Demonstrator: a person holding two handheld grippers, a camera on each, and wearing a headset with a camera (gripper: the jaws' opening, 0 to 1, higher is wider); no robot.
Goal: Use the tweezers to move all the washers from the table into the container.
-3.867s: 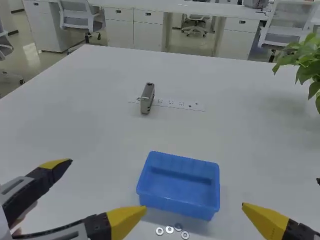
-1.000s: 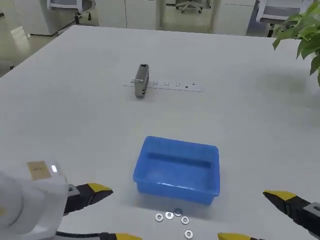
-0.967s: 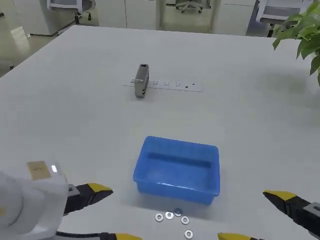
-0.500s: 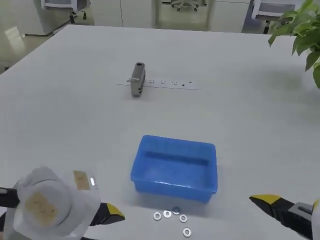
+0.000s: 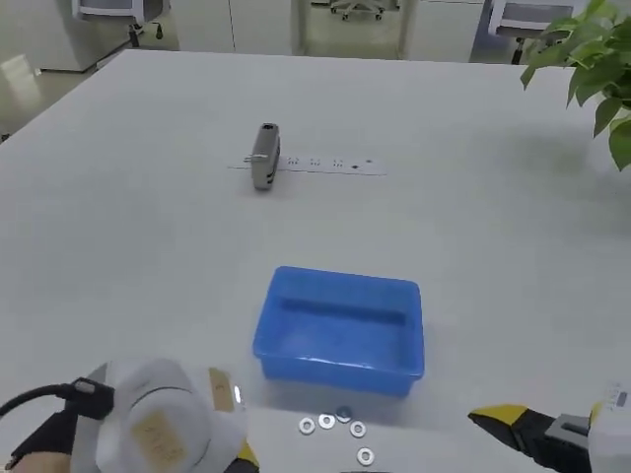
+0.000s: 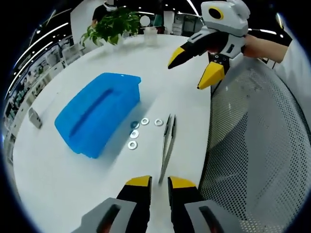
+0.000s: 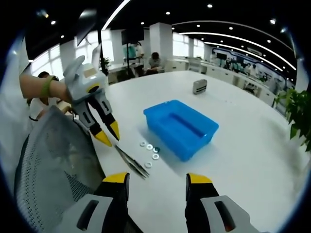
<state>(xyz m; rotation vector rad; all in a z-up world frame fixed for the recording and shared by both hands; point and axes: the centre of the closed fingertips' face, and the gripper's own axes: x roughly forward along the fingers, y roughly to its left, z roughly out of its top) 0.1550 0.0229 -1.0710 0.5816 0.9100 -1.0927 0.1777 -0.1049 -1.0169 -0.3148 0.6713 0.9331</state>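
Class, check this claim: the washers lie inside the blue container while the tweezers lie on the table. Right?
No. The washers lie on the table beside the blue container, not inside it, as the left gripper view shows; the tweezers lie on the table.

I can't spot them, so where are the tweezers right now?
In the left gripper view the tweezers lie on the table, just right of the washers, one end near the left gripper.

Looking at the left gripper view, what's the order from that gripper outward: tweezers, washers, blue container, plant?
1. Tweezers, straight ahead of it.
2. Washers, slightly left.
3. Blue container, farther left.
4. Plant, farthest, upper left.
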